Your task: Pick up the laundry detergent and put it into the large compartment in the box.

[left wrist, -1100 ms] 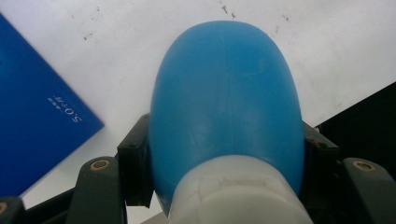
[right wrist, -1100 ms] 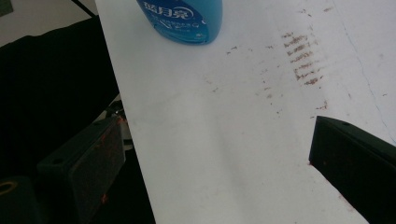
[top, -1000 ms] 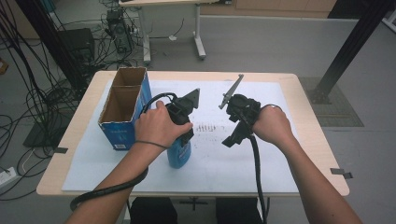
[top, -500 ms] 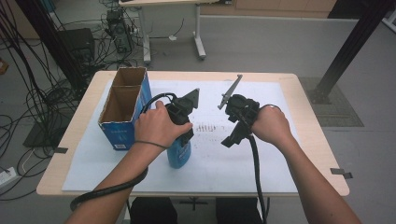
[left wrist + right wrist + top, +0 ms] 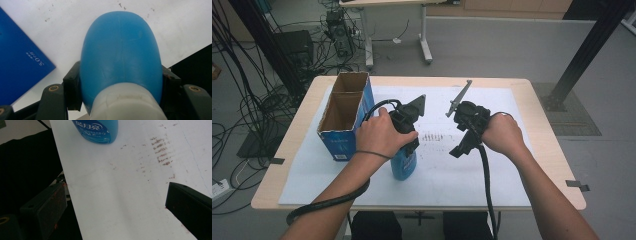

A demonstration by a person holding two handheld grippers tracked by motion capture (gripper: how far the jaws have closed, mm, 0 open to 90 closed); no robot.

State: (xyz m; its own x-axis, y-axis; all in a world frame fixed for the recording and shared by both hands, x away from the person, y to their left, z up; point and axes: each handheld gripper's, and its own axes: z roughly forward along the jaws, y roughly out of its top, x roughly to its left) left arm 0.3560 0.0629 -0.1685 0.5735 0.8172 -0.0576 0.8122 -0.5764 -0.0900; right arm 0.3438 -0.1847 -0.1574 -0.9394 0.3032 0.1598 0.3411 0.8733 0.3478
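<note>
A blue plastic bottle [image 5: 404, 164] stands upright on the white paper sheet [image 5: 447, 175], near the front of the table. My left gripper [image 5: 408, 148] comes down over it and is shut on its upper body. In the left gripper view the pads [image 5: 72, 91] press both sides of the blue bottle [image 5: 121, 50], just past its white collar [image 5: 127, 103]. My right gripper [image 5: 461, 149] hovers over the paper to the right of the bottle, apart from it. Its fingers [image 5: 47, 210] stand wide open with nothing between them. The bottle's labelled base [image 5: 97, 130] shows at the top of the right gripper view.
An open blue cardboard box [image 5: 343, 120] with two compartments stands at the table's left, close to the bottle; its side [image 5: 20, 67] shows in the left gripper view. Reddish smudges [image 5: 161, 150] mark the paper. The wooden table edge [image 5: 544, 125] runs beyond the paper at right.
</note>
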